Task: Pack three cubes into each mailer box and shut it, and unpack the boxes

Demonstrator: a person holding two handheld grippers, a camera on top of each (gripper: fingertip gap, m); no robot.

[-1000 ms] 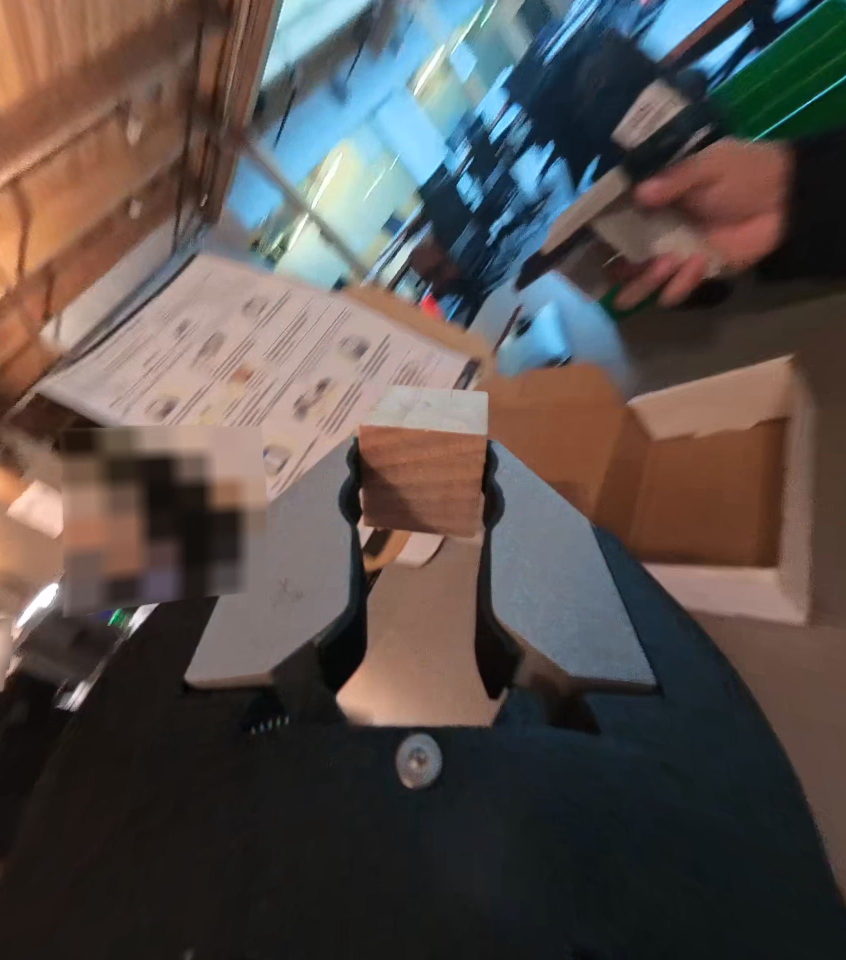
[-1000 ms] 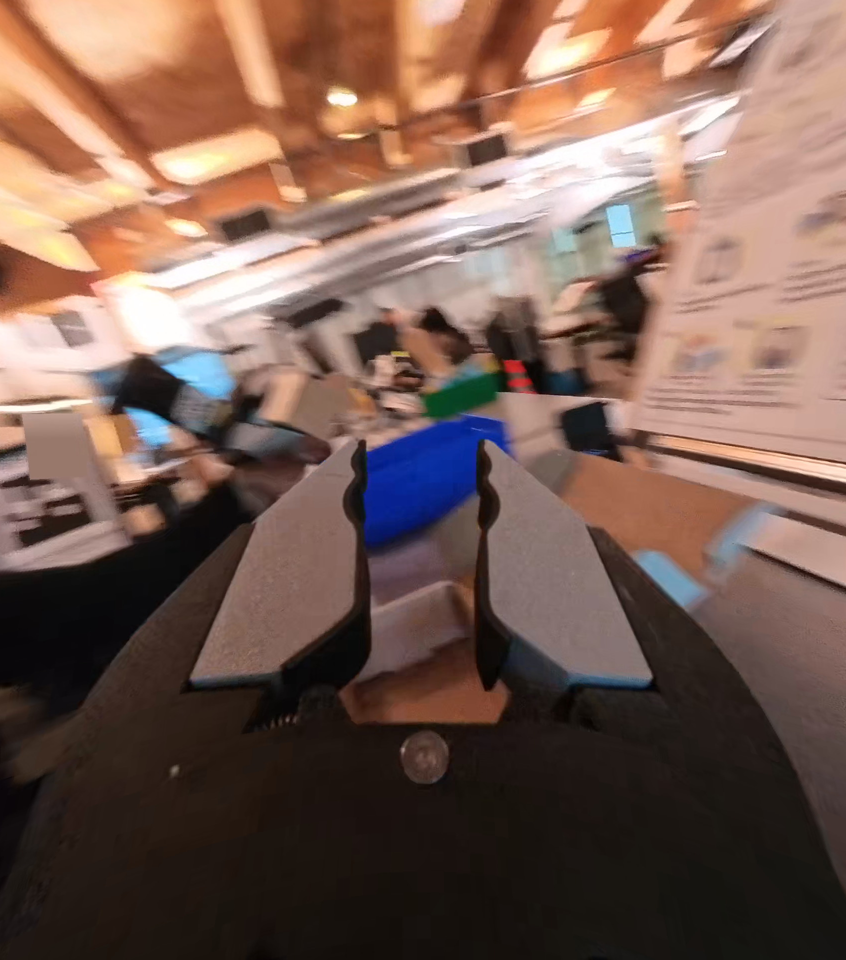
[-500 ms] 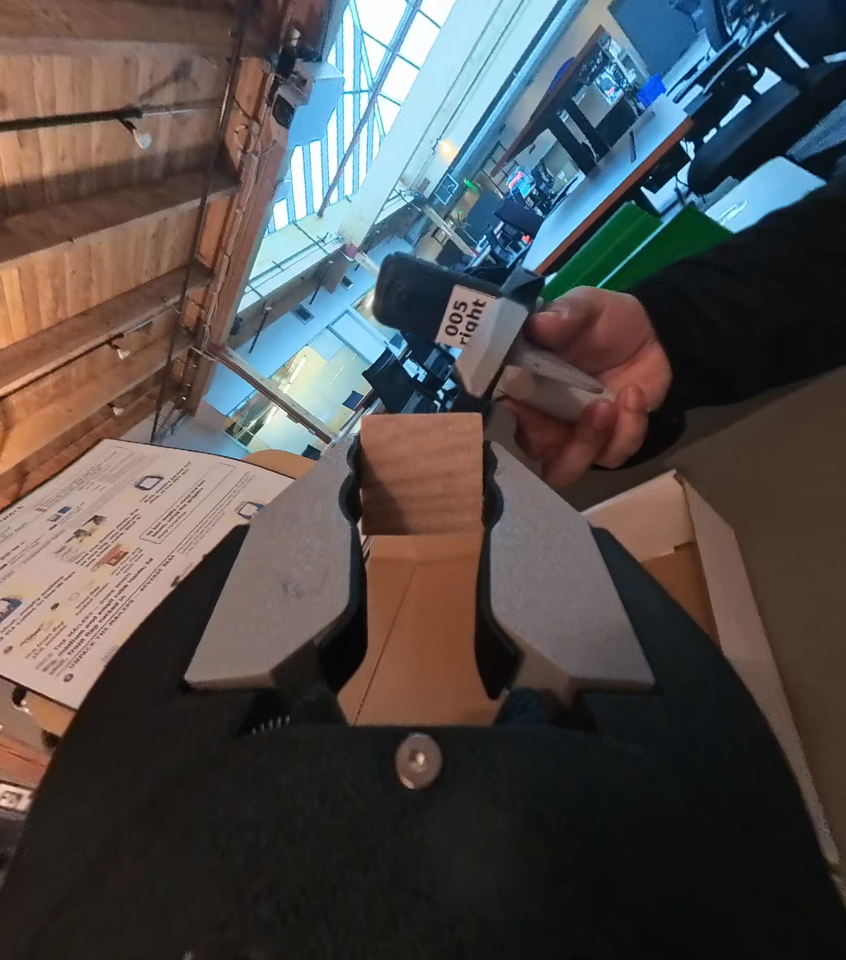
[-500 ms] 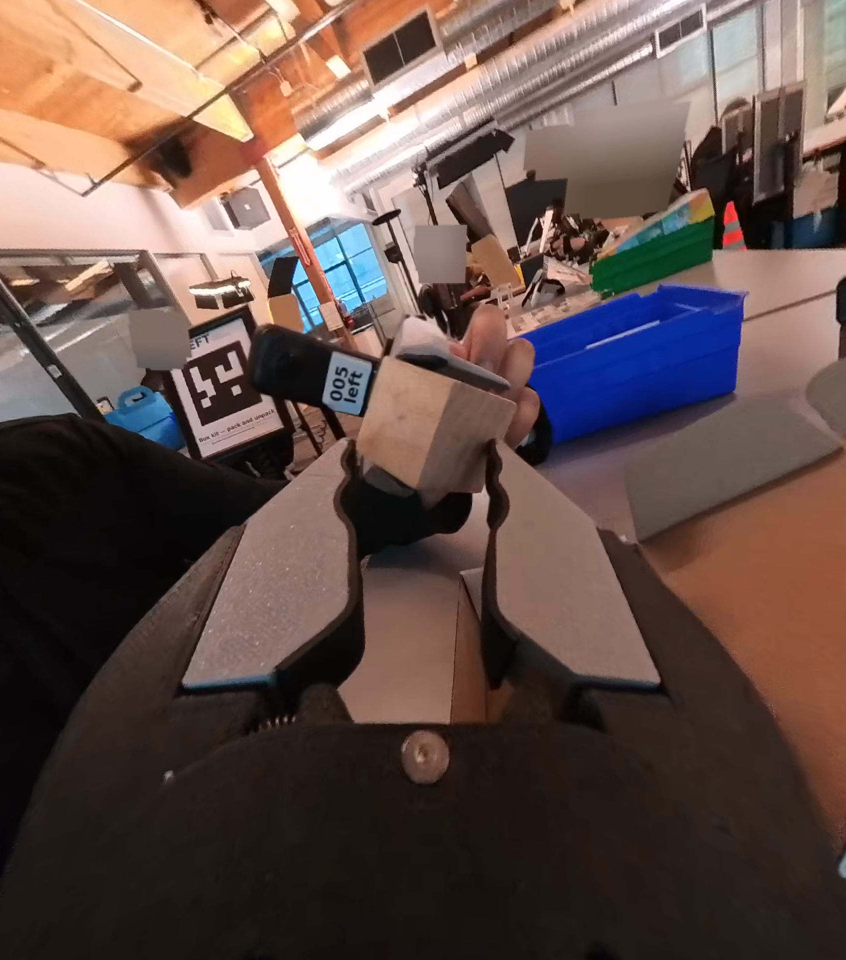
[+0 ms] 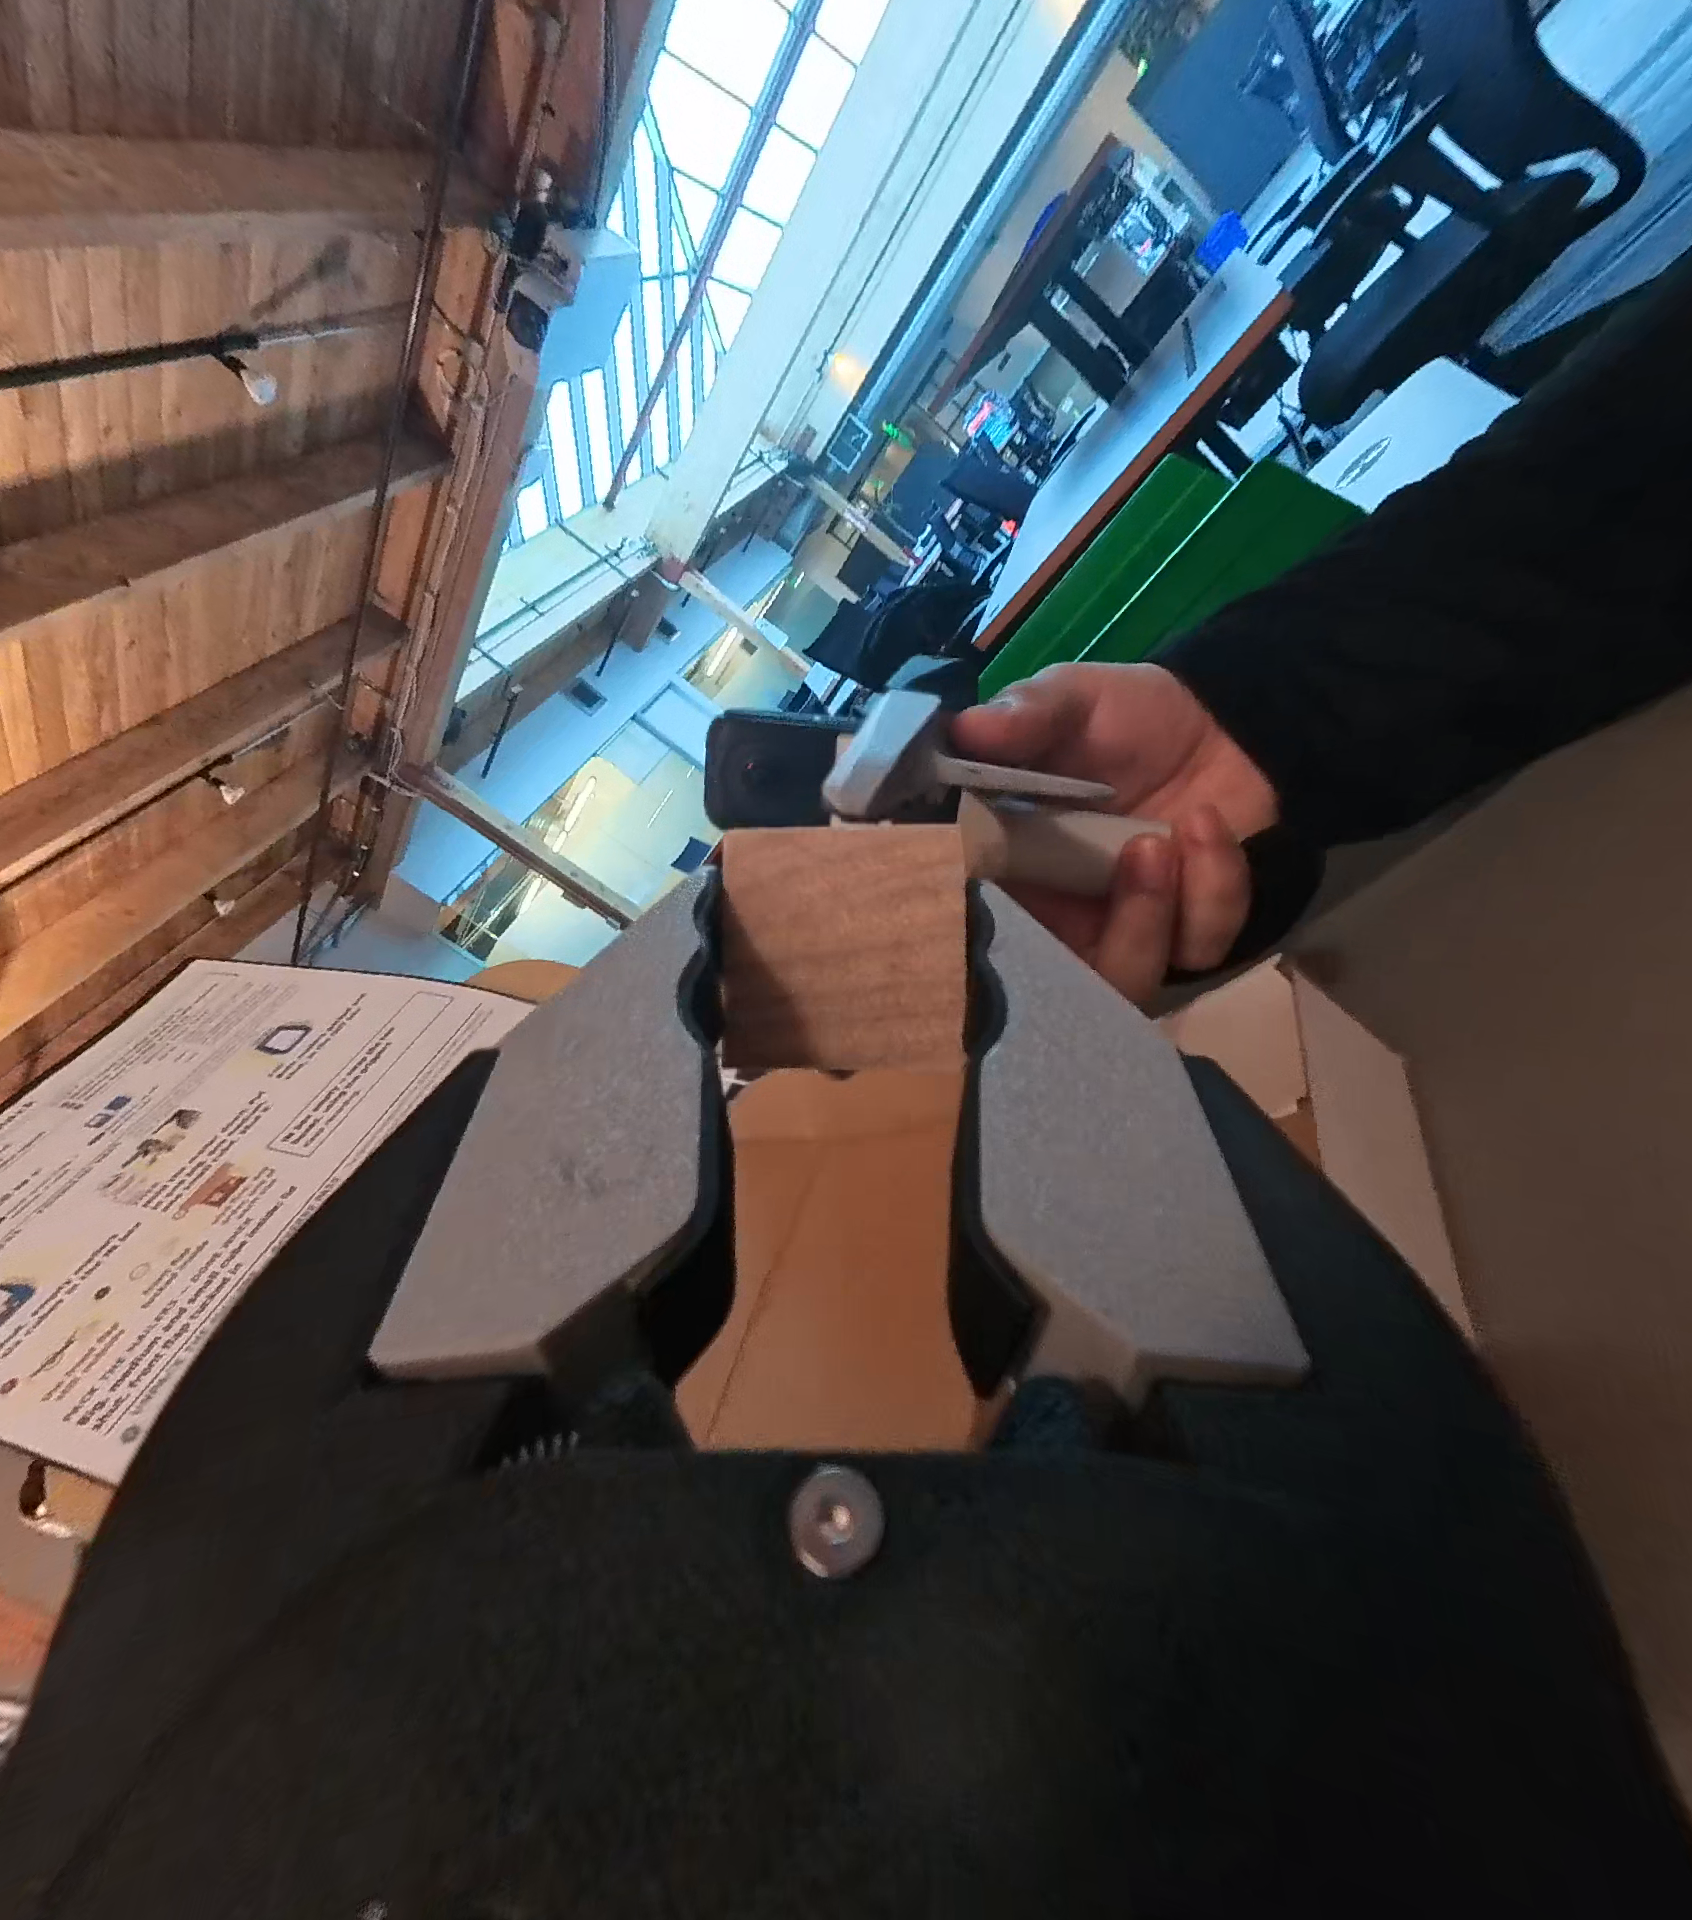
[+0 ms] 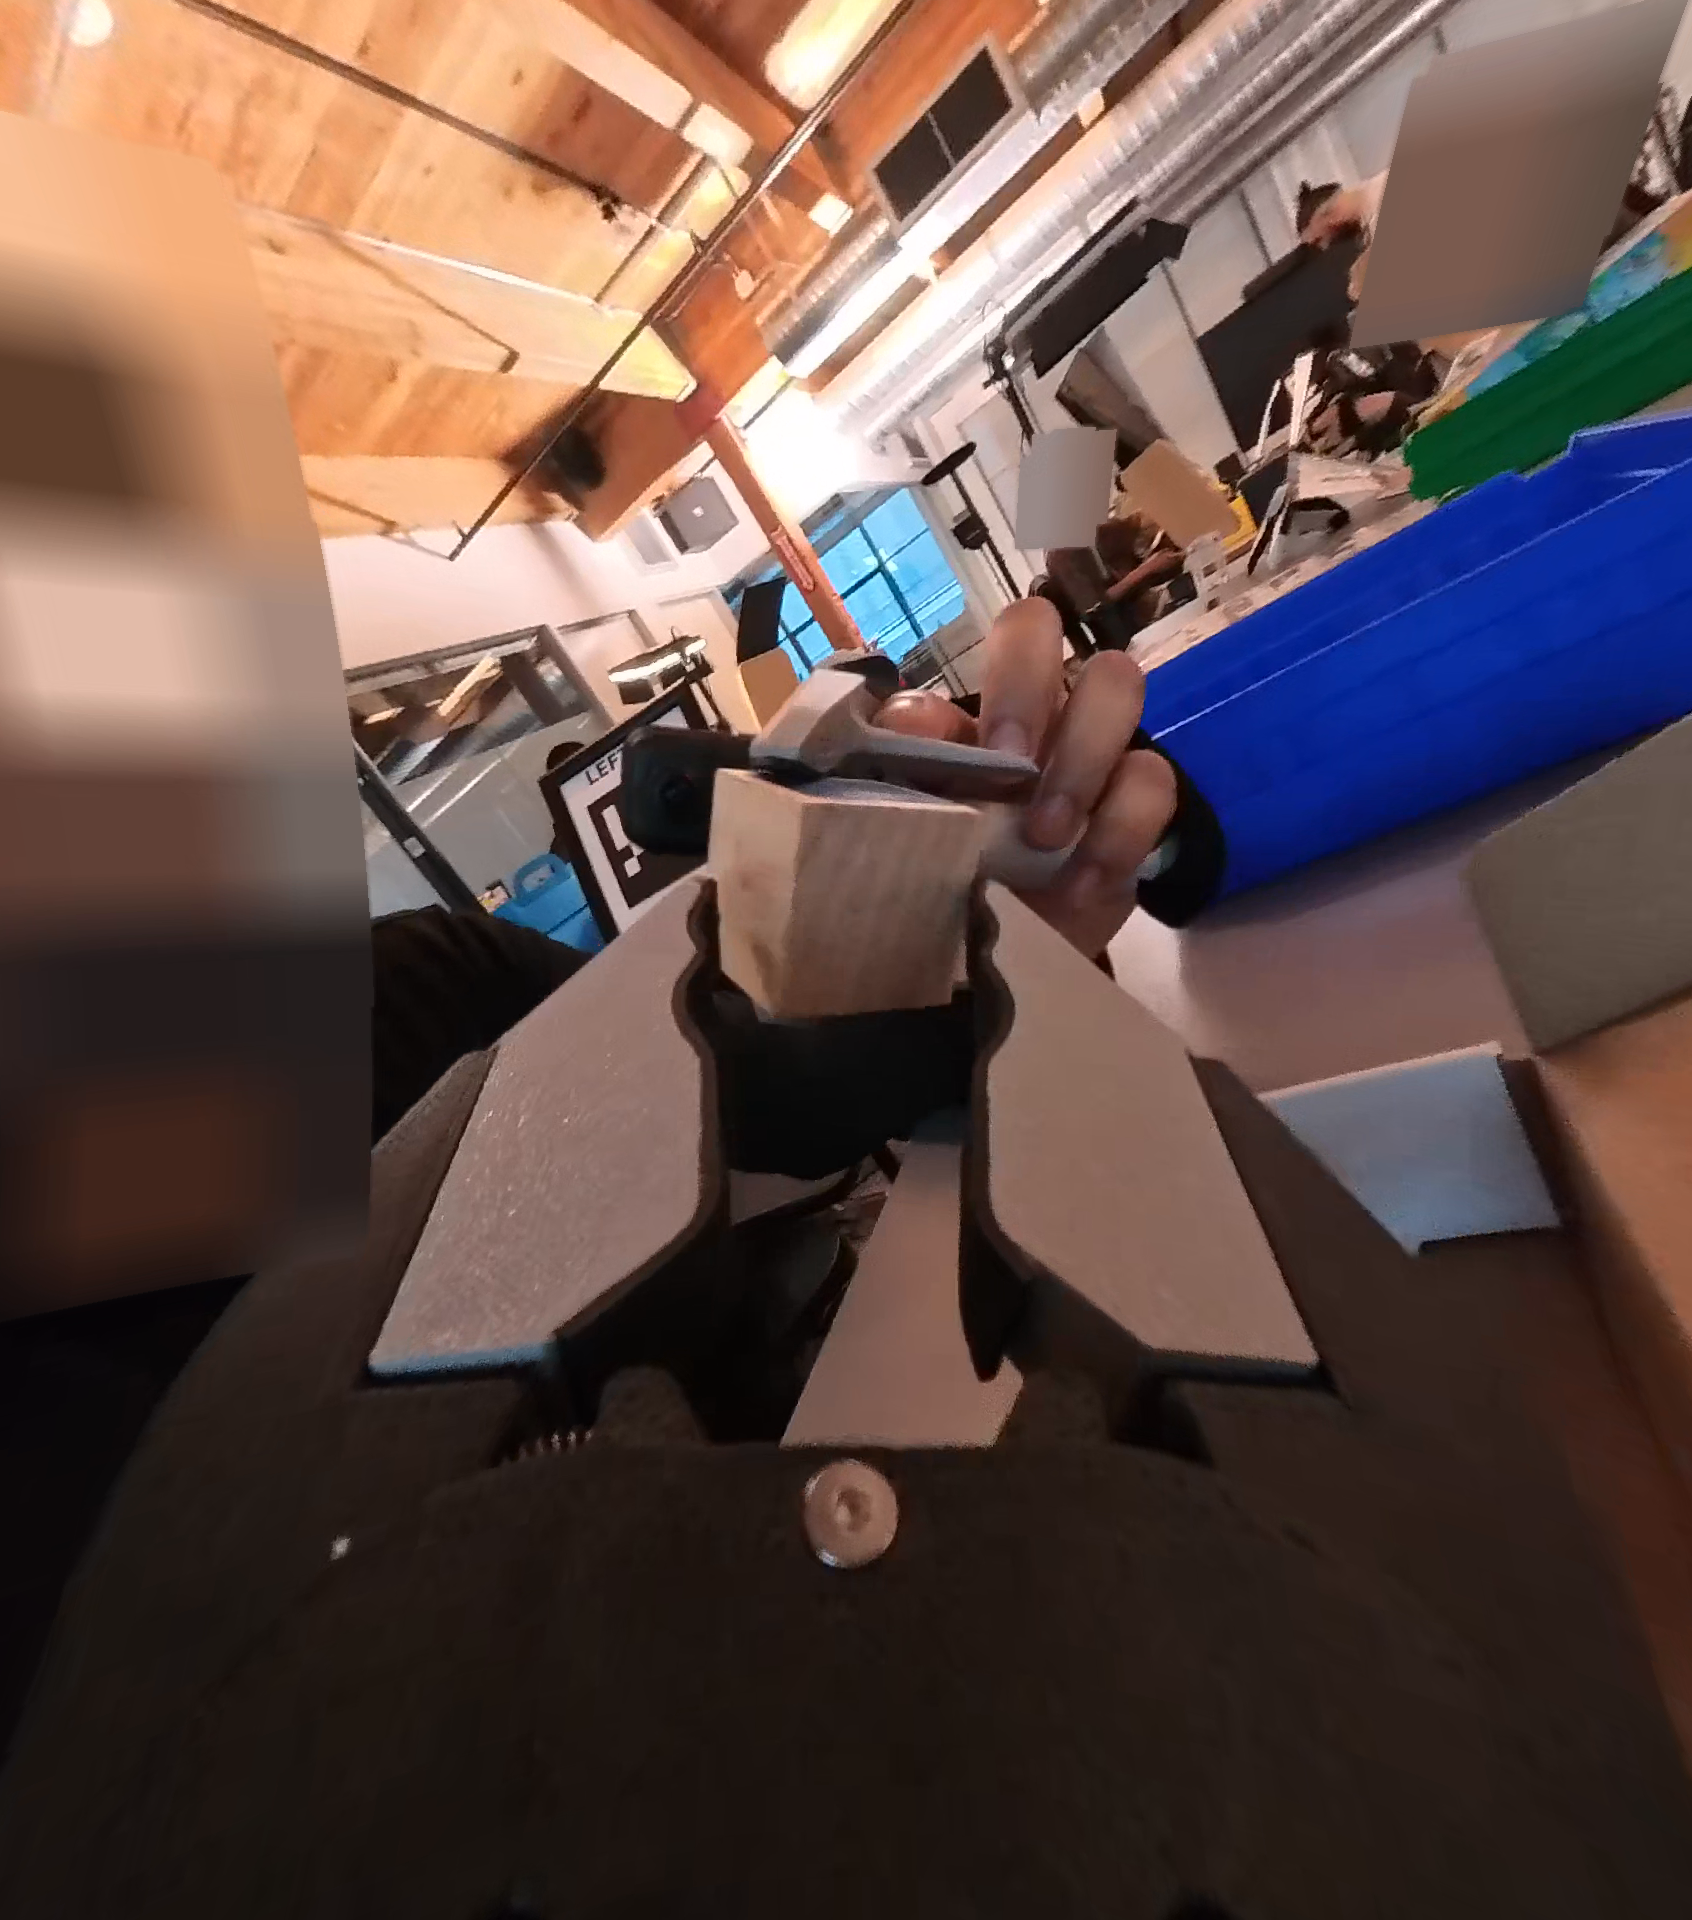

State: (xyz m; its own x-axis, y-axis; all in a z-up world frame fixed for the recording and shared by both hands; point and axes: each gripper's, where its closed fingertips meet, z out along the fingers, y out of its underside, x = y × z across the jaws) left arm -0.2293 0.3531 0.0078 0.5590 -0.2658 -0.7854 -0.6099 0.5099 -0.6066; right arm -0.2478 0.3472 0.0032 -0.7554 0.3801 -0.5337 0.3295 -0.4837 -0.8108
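Beneath the left gripper (image 5: 840, 971) lies an open mailer box (image 5: 1361, 1132), brown inside, white at the rim. Left jaws are clamped on a dark wooden cube (image 5: 842, 951) at the tips, held above the box. Right gripper (image 6: 837, 940) likewise pinches a pale wooden cube (image 6: 847, 909), tilted, over a box flap (image 6: 1413, 1153). Each view shows the opposite hand (image 5: 1122, 821) gripping its handle just beyond the cube; blue bin (image 6: 1486, 675) behind.

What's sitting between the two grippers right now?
Only the wooden cube: the left gripper clamps it, and the right gripper flanks it from the far side. Both wrist views show it.
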